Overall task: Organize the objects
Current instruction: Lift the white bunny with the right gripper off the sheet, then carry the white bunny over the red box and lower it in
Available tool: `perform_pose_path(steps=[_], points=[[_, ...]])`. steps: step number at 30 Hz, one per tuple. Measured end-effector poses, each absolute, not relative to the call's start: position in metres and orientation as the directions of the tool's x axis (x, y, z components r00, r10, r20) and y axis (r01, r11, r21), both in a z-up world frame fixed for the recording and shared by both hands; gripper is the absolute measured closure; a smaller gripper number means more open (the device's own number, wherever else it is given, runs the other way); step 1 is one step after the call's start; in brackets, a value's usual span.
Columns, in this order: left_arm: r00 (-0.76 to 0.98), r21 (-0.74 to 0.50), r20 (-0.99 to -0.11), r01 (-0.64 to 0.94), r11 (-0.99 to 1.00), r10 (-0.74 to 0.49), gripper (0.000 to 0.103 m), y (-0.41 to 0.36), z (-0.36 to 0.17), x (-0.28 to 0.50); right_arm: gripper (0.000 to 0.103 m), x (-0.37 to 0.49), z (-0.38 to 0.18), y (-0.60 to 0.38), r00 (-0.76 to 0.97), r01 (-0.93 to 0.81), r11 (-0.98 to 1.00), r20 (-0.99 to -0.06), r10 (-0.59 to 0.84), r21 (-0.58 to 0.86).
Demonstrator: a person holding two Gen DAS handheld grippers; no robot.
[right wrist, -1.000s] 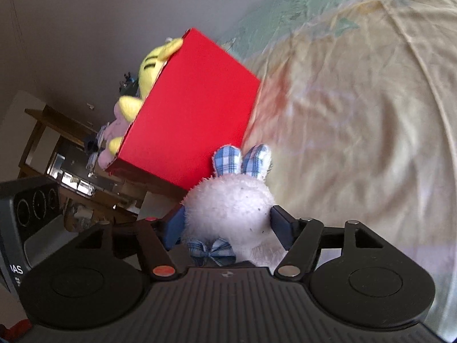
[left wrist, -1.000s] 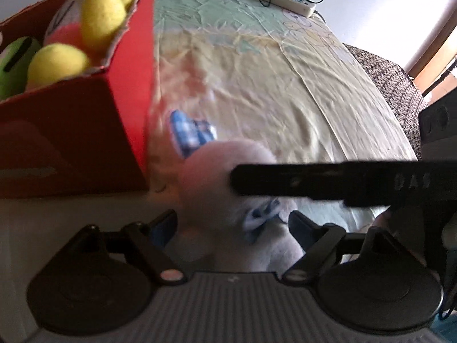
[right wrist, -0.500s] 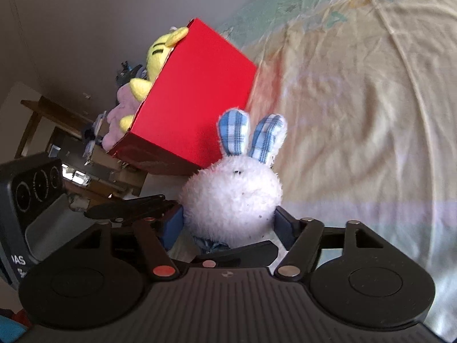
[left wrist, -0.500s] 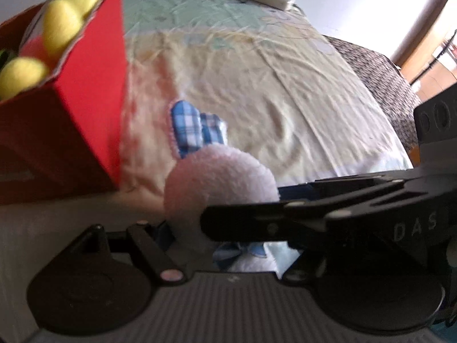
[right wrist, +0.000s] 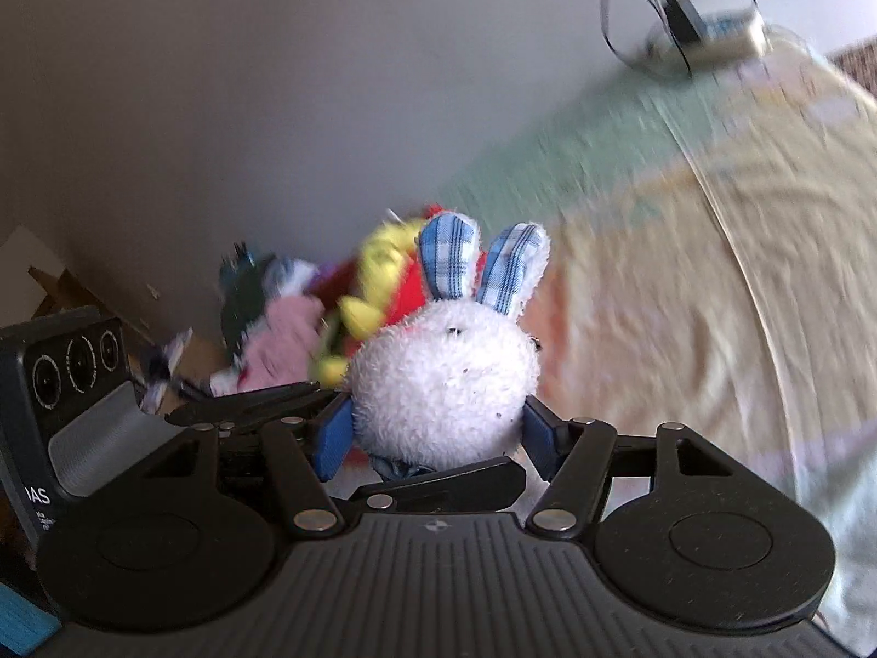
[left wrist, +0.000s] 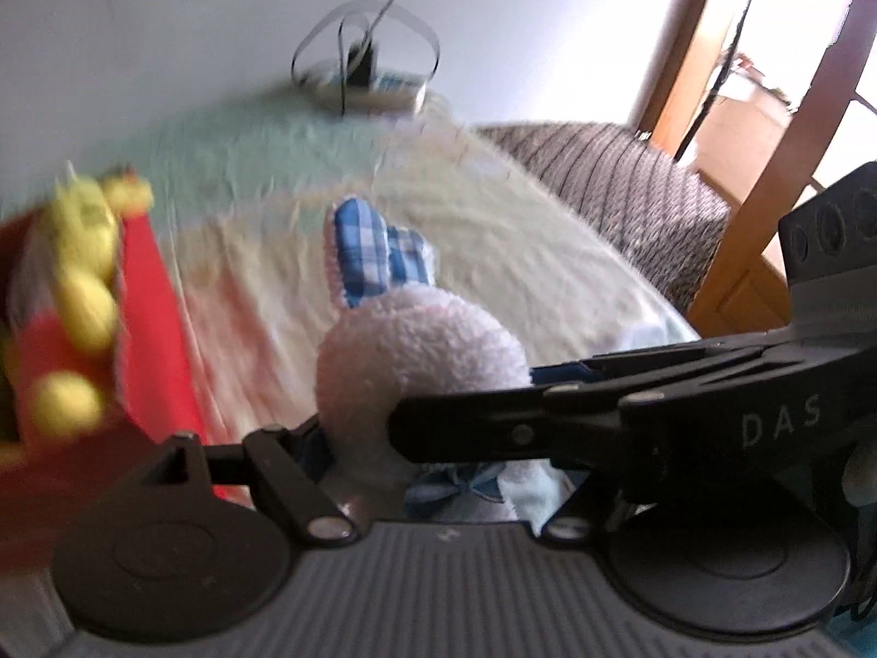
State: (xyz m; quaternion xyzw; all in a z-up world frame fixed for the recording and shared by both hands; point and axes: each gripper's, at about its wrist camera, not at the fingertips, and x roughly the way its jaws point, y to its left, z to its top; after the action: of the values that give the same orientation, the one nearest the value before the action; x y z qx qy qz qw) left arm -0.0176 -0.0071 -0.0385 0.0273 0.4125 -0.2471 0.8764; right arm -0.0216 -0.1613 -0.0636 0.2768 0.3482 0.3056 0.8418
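We work over a wide bed (left wrist: 493, 252) spread with a pale yellow and green sheet, a power strip (left wrist: 378, 90) with looped cable at its far edge against the wall. On the left of the bed stands the red box (left wrist: 153, 318), already crowded with a yellow plush toy (left wrist: 82, 285) and other soft toys; in the right wrist view it sits just behind the thing we carry. That thing is the white plush rabbit (right wrist: 446, 378) with blue checked ears, and it is off the sheet, held between both tools at once. Our right gripper (right wrist: 438, 430) stands wide, its blue pads pressed on either side of the round body. Our left gripper (left wrist: 433, 455) is narrower and grips the rabbit lower down, near the checked bow, though the other tool's arm crosses in front and hides one finger. We judge the step in hand to be the carry: the rabbit is lifted and on its way to the box. The next move calls for bringing it left over the box rim, high enough to clear the toys piled there, then opening both grips together so it drops in and does not snag on one tool.
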Motion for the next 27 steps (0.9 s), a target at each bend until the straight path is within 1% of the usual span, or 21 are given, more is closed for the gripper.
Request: perform_pose_path(steps=[3,8,12,16,20,27], points=[[0.573,-0.142,-0.691,0.49,0.86,-0.44,0.025,0.01,-0.016,-0.02,0.037,-0.024,-0.045,-0.146,0.612,-0.349,0.658,-0.37,0.699,0.667],[0.639,-0.128,-0.61,0.503,0.855,-0.468,0.025,0.047,0.014,-0.024,0.037,-0.021,-0.02,-0.113,0.648,-0.405,0.647,-0.296,0.702,0.647],[0.69,-0.107,-0.552,0.498,0.861,-0.468,0.025,0.078,0.03,-0.028,0.037,-0.013,-0.005,-0.083,0.654,-0.458,0.639,-0.252,0.713,0.618],[0.729,-0.094,-0.516,0.474,0.876,-0.45,0.025,0.113,0.038,-0.027,0.037,0.002,0.0,-0.052,0.642,-0.486,0.617,-0.226,0.733,0.619],[0.748,-0.1,-0.513,0.436,0.894,-0.422,0.025,0.143,0.041,-0.022,0.037,0.02,-0.004,-0.023,0.621,-0.485,0.608,-0.242,0.745,0.628],[0.744,-0.116,-0.555,0.374,0.92,-0.373,0.025,0.182,0.024,-0.002,0.036,0.039,-0.02,0.01,0.61,-0.458,0.646,-0.313,0.728,0.61]])
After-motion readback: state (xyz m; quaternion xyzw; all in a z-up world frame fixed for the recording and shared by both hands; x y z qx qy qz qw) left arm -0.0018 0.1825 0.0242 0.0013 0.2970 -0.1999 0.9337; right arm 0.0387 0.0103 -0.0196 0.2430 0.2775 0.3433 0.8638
